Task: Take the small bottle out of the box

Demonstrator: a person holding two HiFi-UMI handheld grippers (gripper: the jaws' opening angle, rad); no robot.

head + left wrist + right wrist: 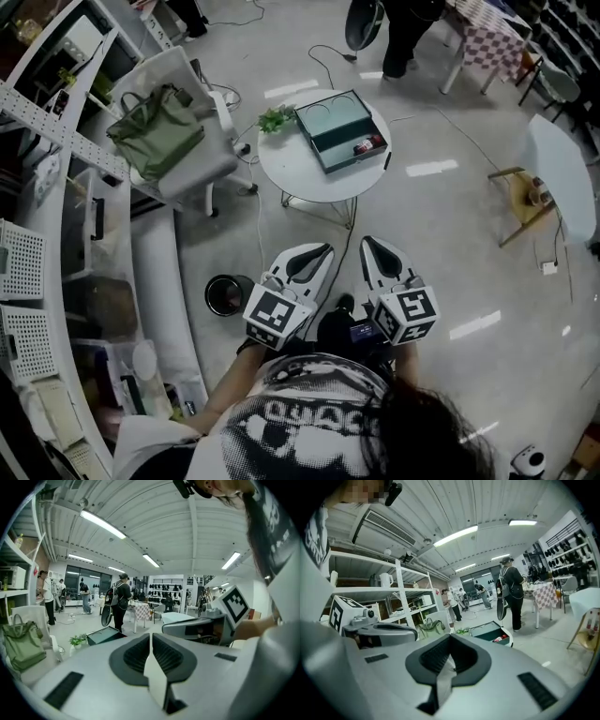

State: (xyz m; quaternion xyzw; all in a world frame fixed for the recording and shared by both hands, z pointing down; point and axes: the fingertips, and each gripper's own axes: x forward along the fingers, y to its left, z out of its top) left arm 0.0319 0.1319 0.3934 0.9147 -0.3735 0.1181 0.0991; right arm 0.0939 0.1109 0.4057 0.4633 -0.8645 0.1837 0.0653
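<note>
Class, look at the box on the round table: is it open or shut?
Open. The box has its lid swung back, and the bottle shows lying inside.

No readable text, brand or number, white print on the shirt (305, 422), just behind left gripper (324, 251) and right gripper (368, 244), illegible

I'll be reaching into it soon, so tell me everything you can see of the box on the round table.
The box is dark teal, rectangular and looks rigid. It stands open on the round white table, towards the far side. Its lid is swung back and shows two faint round outlines inside. The deeper half holds a small bottle with red on it, lying on its side. A little green plant sits close beside the box's left corner.
</note>
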